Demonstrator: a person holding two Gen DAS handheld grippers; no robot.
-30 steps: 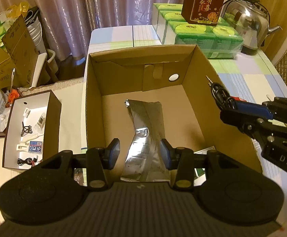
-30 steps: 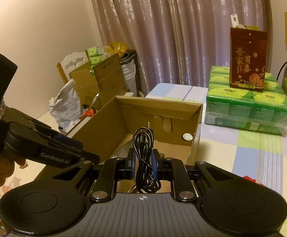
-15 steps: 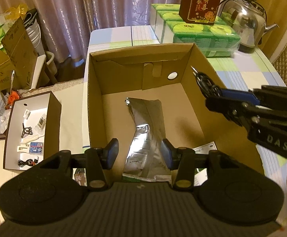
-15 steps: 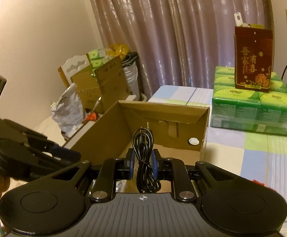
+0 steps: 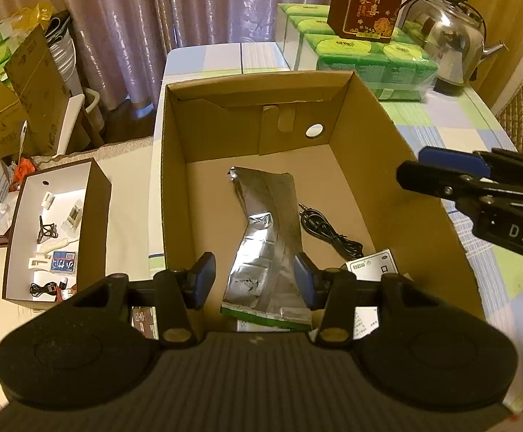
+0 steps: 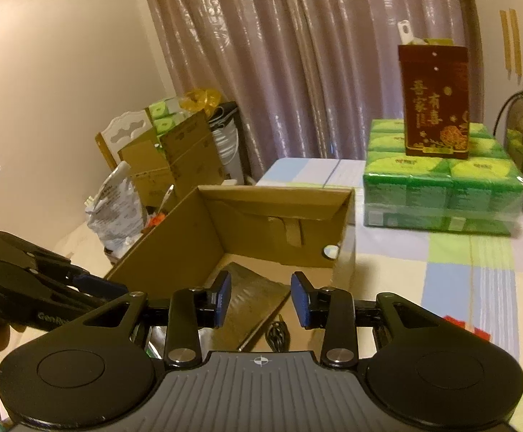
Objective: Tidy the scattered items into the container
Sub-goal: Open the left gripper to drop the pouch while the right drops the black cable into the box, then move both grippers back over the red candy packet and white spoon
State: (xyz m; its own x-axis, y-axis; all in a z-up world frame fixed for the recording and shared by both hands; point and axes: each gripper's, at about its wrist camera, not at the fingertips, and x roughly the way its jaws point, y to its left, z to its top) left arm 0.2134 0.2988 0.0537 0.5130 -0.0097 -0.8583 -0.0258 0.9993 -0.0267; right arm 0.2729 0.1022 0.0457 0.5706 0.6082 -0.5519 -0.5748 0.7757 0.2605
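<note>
- Sitting on the floor far left of the desk, a small white-lined box [image 5: 50, 232] with odd bits in it; cardboard cartons [image 5: 20, 108] stacked behind it by the curtain [image 5: 189, 7].
- Left tool [image 5: 254, 277] hangs over the near edge of the cardboard box [image 5: 175, 165]; blue pads apart, nothing pressed between them. Silver foil pouch [image 5: 265, 237] shows in the gap but lies below, on the box floor.
- Pouch runs near to far along the middle of the box floor, creased, with a green strip at its near end.
- Black audio cable [image 5: 328, 230] lies loose on the box floor just right of the pouch, plug pointing far. A white printed card [image 5: 371, 264] lies near the cable's near end.
- Right tool [image 6: 260, 298] held above the box's right wall; its jaws have just been opening, and nothing is between them. From its own view the cable [image 6: 277, 334] shows below the gap.
- Right of the box, checked tablecloth [image 5: 441, 126]. Far right: wrapped green tissue packs [image 5: 362, 57] with a dark red gift box [image 5: 367, 0] on top, steel kettle [image 5: 445, 36] beside them.
</note>
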